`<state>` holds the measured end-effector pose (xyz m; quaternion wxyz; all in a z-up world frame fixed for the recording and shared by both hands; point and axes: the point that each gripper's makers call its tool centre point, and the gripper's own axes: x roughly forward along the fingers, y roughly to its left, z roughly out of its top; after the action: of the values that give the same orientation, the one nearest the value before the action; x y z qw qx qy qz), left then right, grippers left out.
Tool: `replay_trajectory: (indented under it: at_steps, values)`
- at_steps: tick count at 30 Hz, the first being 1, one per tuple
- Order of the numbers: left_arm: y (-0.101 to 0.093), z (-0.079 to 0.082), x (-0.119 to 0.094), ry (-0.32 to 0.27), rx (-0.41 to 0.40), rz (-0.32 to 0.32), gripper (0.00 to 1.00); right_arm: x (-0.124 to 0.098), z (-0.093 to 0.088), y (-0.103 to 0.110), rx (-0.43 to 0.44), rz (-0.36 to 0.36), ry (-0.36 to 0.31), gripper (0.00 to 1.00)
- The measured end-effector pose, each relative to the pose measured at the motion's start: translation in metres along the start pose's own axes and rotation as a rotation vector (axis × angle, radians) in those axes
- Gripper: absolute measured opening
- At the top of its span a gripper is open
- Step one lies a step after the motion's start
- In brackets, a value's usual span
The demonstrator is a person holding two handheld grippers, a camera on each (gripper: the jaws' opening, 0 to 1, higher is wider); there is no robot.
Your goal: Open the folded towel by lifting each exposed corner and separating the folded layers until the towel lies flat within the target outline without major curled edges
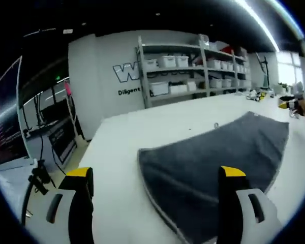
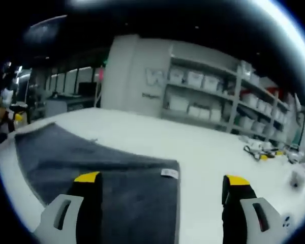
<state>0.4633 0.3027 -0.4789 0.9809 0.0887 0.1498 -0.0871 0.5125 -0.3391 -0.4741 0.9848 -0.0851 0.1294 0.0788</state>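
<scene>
On the white far wall (image 1: pixel 104 66) beside the storage shelves (image 1: pixel 193 66), a large outlined "W" (image 1: pixel 126 72) begins a logo cut off by the shelving, with smaller black lettering "Diligent" (image 1: pixel 129 91) beneath it.

Dark grey towel (image 1: pixel 218 152) lies spread on the white table (image 1: pixel 122 152). Edges look flat. Small white label (image 2: pixel 169 173) at one corner.
</scene>
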Motion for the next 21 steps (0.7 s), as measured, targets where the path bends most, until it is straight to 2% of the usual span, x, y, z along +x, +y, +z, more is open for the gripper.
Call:
replay_trajectory:
  at_steps: [3,8,10,11,15,21]
  values:
    - [-0.014,0.004,-0.018,-0.042,-0.047,-0.027,1.0,-0.024,-0.003,0.011,0.0,0.006,-0.014,1.0]
    - [-0.023,0.004,-0.041,-0.086,-0.056,-0.029,1.0,-0.063,-0.003,0.017,-0.009,-0.013,-0.066,1.0]
    - [-0.025,0.002,-0.047,-0.09,-0.044,-0.019,1.0,-0.074,-0.009,0.014,-0.016,-0.024,-0.071,1.0]
    - [-0.027,0.0,-0.052,-0.101,-0.029,-0.011,1.0,-0.084,-0.012,0.02,-0.023,-0.025,-0.078,1.0]
    - [-0.038,-0.009,-0.071,-0.124,-0.028,-0.006,1.0,-0.096,-0.026,0.019,-0.024,-0.014,-0.075,1.0]
    - [-0.07,-0.017,-0.099,-0.158,-0.085,-0.062,1.0,-0.139,-0.049,0.035,0.007,-0.004,-0.069,1.0]
